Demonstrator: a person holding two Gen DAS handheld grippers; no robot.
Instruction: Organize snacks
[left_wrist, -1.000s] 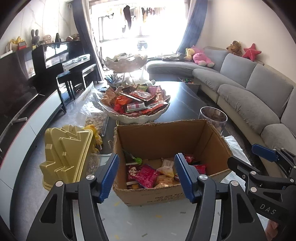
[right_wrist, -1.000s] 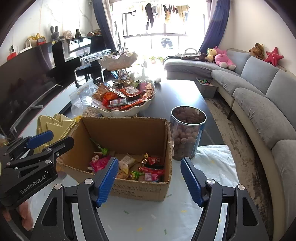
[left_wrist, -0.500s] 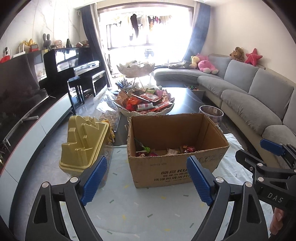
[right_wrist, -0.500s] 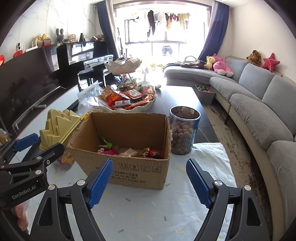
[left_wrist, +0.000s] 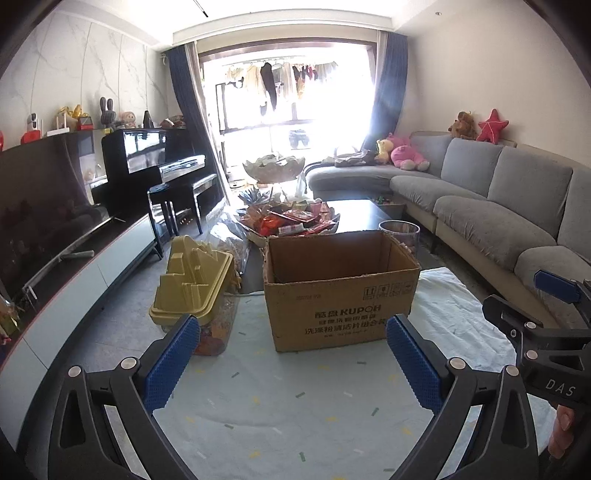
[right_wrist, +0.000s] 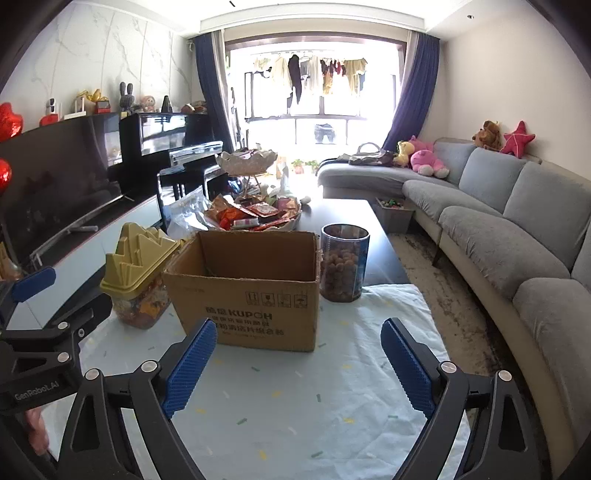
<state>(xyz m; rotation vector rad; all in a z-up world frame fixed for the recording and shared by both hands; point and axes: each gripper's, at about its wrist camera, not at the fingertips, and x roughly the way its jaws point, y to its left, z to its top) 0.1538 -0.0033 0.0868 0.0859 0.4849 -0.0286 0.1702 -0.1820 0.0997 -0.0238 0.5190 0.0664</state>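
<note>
Both tools wide open and empty, jaws just been opening: left tool (left_wrist: 291, 363), right tool (right_wrist: 295, 363). Cardboard box (left_wrist: 341, 291) sits mid-bench, snack bowl (right_wrist: 258, 218) behind it. Reaching over could clip the nut jar (right_wrist: 344, 267) or box rim

You're getting strong daylight pouring through the big blown-out balcony window (left_wrist: 295, 107), washing out the view there; fisheye edges are bending and darkening, and the foreground's staying reasonably sharp.
</note>
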